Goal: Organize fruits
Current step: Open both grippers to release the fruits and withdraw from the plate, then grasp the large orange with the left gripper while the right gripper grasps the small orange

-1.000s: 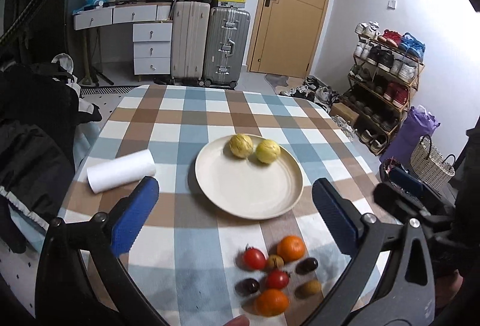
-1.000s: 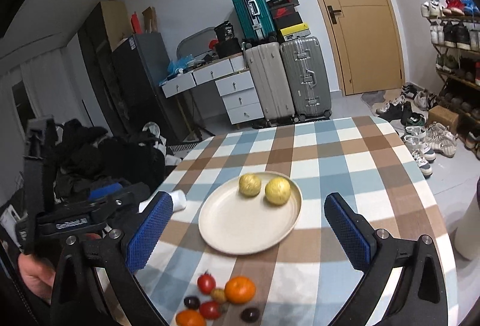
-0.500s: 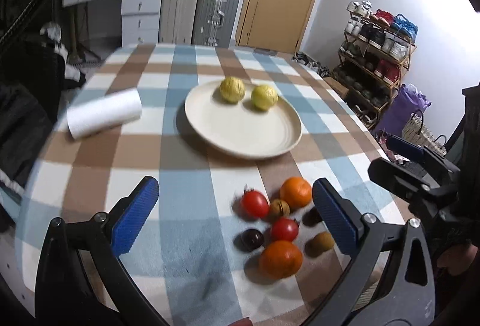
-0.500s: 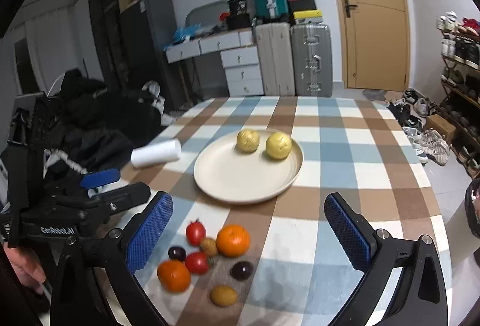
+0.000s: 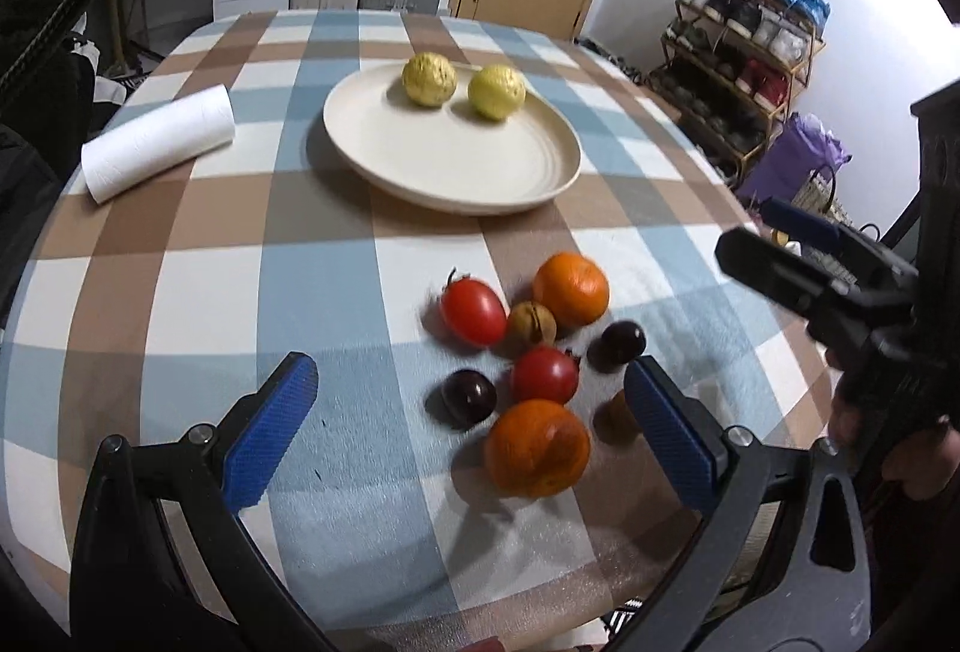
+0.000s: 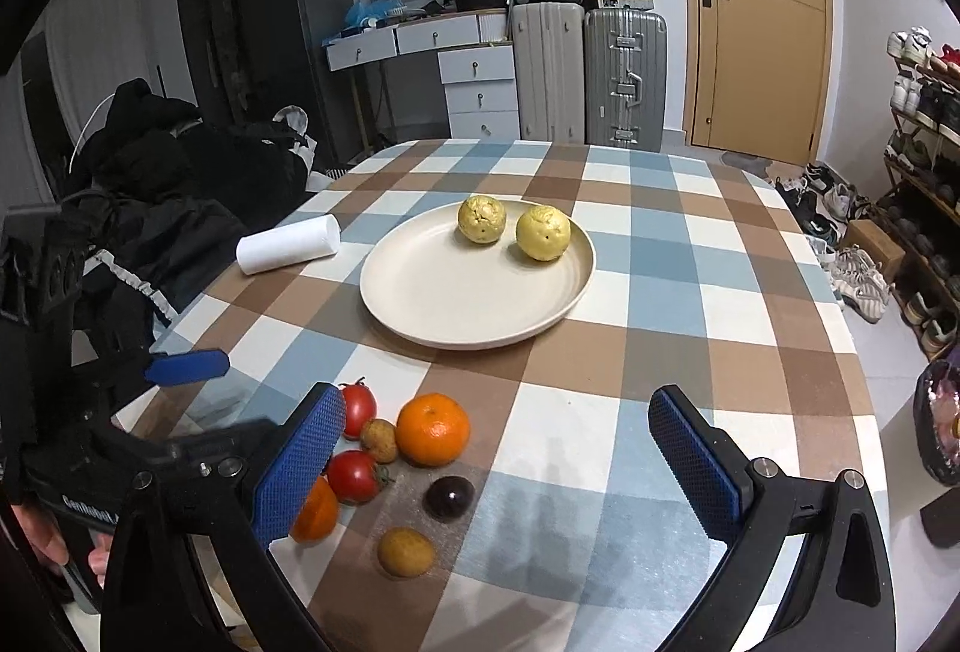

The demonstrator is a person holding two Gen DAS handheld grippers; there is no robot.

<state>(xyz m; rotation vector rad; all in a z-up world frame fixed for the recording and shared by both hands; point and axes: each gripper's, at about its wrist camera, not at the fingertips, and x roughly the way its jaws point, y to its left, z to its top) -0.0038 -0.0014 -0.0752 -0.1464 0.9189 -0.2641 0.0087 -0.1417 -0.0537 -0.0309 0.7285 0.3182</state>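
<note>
A cream plate (image 5: pixel 456 160) (image 6: pixel 456 292) on the checked tablecloth holds two yellow fruits (image 5: pixel 429 79) (image 6: pixel 543 234). Nearer the table's front edge lies a loose cluster: two oranges (image 5: pixel 537 448) (image 6: pixel 433 429), two red tomatoes (image 5: pixel 473 311) (image 6: pixel 354 477), dark plums (image 5: pixel 468 397) (image 6: pixel 449 498) and small brown fruits (image 5: pixel 531 323) (image 6: pixel 407 551). My left gripper (image 5: pixel 471 433) is open and hangs low over the cluster, with the near orange between its blue pads. My right gripper (image 6: pixel 498 466) is open just right of the cluster and holds nothing.
A white paper roll (image 5: pixel 159 145) (image 6: pixel 288 244) lies left of the plate. Dark clothing (image 6: pixel 156 184) is piled beside the table's left edge. A shoe rack (image 5: pixel 744 34) stands on the right, suitcases (image 6: pixel 624 76) and a door behind.
Both grippers have dropped lower and come nearer the fruit cluster, which now looks larger. The left one has tilted down over it. No fruit has moved.
</note>
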